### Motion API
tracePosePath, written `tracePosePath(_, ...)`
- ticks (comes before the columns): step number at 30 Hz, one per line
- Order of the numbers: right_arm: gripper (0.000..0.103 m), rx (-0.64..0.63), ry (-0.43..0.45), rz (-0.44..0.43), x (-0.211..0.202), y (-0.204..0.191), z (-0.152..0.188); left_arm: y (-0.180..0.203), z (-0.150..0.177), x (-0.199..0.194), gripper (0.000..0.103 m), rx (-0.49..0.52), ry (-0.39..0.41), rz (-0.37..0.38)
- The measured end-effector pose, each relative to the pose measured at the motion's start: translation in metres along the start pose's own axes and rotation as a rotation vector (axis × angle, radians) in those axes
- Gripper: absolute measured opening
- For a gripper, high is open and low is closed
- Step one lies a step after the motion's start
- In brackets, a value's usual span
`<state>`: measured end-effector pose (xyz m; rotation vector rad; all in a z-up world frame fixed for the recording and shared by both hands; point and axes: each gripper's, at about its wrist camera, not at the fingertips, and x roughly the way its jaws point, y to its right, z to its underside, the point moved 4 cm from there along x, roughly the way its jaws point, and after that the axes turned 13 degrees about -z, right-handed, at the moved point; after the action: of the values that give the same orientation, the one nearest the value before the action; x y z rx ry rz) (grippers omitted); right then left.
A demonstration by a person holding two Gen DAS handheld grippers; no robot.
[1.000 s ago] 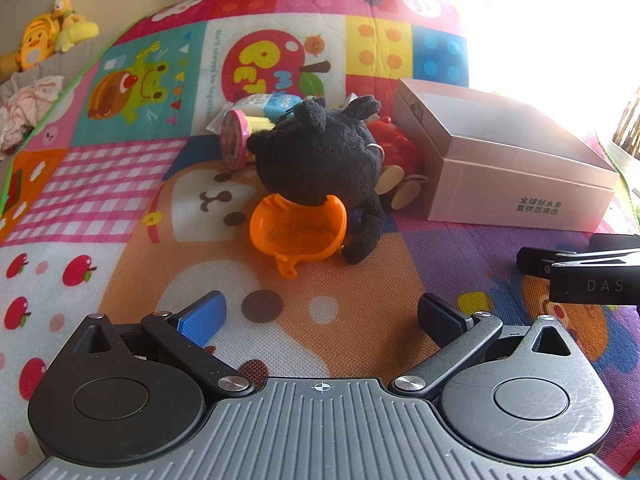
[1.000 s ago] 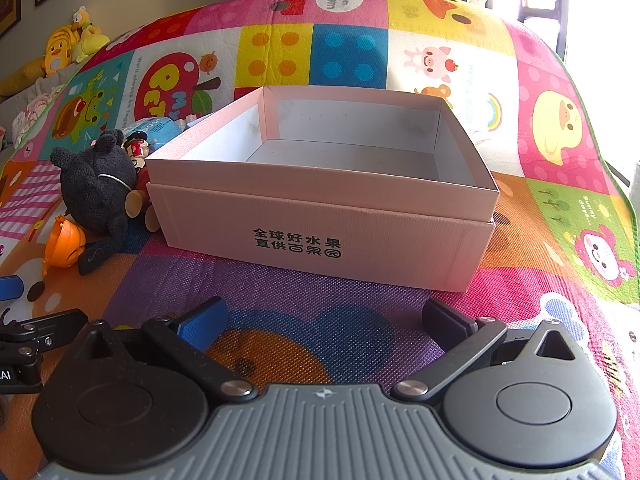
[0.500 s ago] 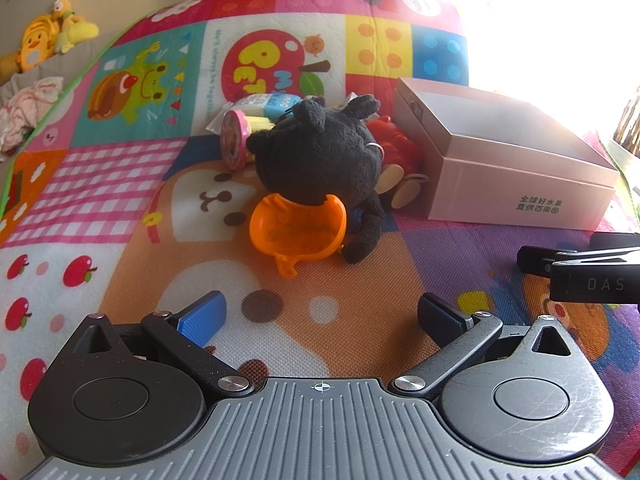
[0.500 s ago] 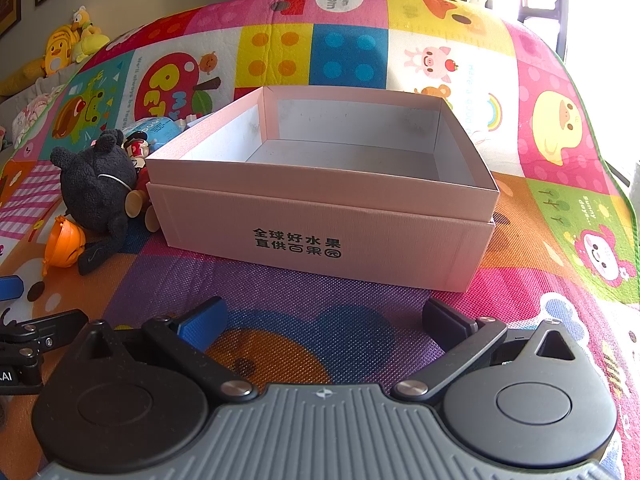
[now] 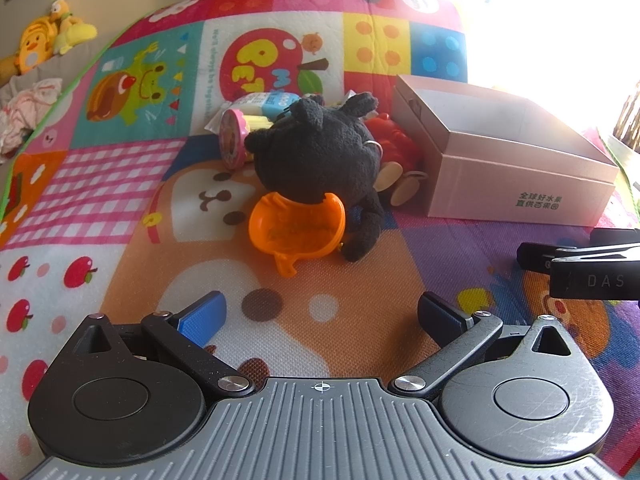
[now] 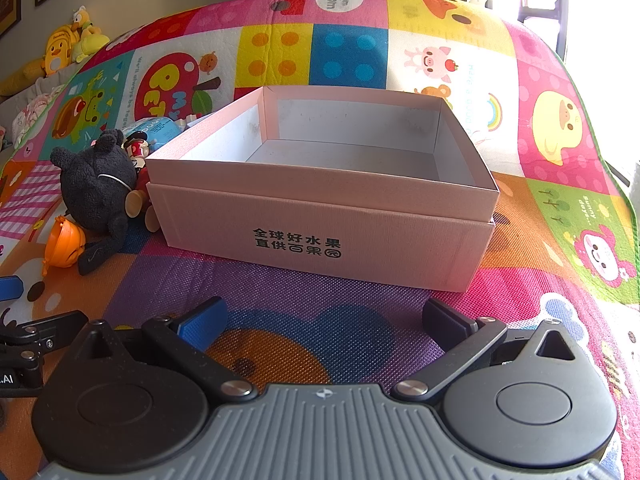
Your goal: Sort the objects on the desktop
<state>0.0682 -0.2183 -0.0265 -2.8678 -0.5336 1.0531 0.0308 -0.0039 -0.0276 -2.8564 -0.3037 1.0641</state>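
Note:
A black plush toy [image 5: 320, 160] lies on the colourful play mat, partly over an orange plastic bowl-like toy [image 5: 296, 228]. Behind it are a red toy [image 5: 390, 136], a pink-capped tube [image 5: 232, 144] and a blue-and-white packet [image 5: 264, 102]. An open, empty pink cardboard box [image 6: 320, 208] stands to their right. My left gripper [image 5: 320, 316] is open, low over the mat in front of the orange toy. In front of the box, my right gripper [image 6: 322, 320] is also open and holds nothing. The black plush [image 6: 98, 184] and orange toy [image 6: 64, 246] appear left in the right wrist view.
Yellow plush toys [image 5: 44, 44] and crumpled cloth [image 5: 28, 108] lie beyond the mat's far left edge. The right gripper's body [image 5: 588, 264] pokes in at the left wrist view's right side. Bright window light washes out the far right.

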Motion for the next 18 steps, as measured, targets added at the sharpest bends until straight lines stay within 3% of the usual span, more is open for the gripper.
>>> tracePosePath(18, 0.103, 0.020, -0.030, 0.011, -0.0008, 0.0013, -0.0010, -0.0012, 0.0005, -0.0034, 0.103, 0.011, -0.011, 0.011)
